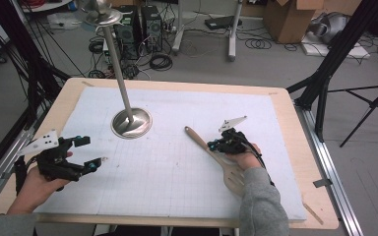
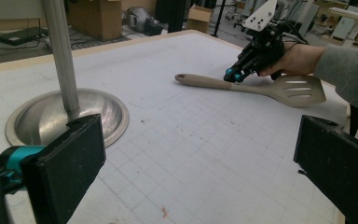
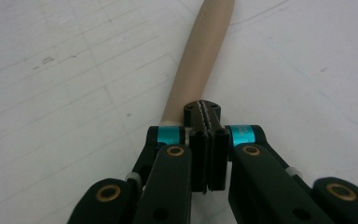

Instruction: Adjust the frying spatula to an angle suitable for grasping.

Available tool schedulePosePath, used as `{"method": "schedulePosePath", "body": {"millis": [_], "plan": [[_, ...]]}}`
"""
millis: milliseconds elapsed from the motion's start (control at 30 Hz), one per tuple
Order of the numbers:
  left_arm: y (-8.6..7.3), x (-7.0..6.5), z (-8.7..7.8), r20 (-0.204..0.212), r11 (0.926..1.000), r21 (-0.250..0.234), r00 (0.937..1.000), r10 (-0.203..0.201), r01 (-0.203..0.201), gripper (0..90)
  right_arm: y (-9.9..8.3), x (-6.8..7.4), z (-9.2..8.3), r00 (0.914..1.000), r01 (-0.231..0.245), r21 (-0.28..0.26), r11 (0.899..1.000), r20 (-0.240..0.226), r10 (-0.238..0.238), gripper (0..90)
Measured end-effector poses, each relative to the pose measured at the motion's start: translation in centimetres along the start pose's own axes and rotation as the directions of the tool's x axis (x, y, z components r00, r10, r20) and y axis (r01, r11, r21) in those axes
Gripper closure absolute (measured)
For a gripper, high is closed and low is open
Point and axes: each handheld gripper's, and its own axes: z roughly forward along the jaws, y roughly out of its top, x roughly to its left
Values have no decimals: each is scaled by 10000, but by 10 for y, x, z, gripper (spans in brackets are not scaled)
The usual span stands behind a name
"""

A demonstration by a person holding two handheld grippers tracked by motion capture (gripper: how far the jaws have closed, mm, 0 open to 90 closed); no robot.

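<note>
Left gripper [image 1: 89,153] sits at the desk's [image 1: 295,196] near-left corner, jaws wide apart, nothing held. Right gripper [image 3: 206,122], jaws closed together, rests against the spatula's [image 2: 256,87] handle; spatula lies flat right of the metal stand [image 1: 131,123].

The left hand [image 1: 32,184] comes in from the lower left of the high view, its forearm lying low over the near edge, and holds the left gripper [image 1: 92,152] pointing towards the right. Its two black jaws stand wide apart with nothing between them; in the left gripper view they rise at either side, the pads [image 2: 70,163] well separated.

The right hand [image 1: 246,160] reaches forward from a grey sleeve [image 1: 261,201], wrist bent so that the right gripper [image 1: 211,146] tilts down and to the left. In the right gripper view its jaws are pressed flat together, pad against pad [image 3: 204,149].
</note>
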Motion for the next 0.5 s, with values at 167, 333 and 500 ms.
{"method": "schedulePosePath", "body": {"millis": [167, 333, 500], "plan": [[1, 0, -1, -18, 10000, -6, 10000, 18, -18, 25, 2, 8, 2, 9987, 295, 182, 9994, -414, -287, 900], [1, -1, -2, -17, 10000, -64, 10000, 27, -28, 25, 4, 13, 2, 9951, 852, 353, 9957, -537, -832, 900], [1, 0, -2, -17, 10000, -48, 10000, 28, -28, 25, 6, 13, 1, 9935, 1104, 308, 9934, -309, -1094, 900]]}}
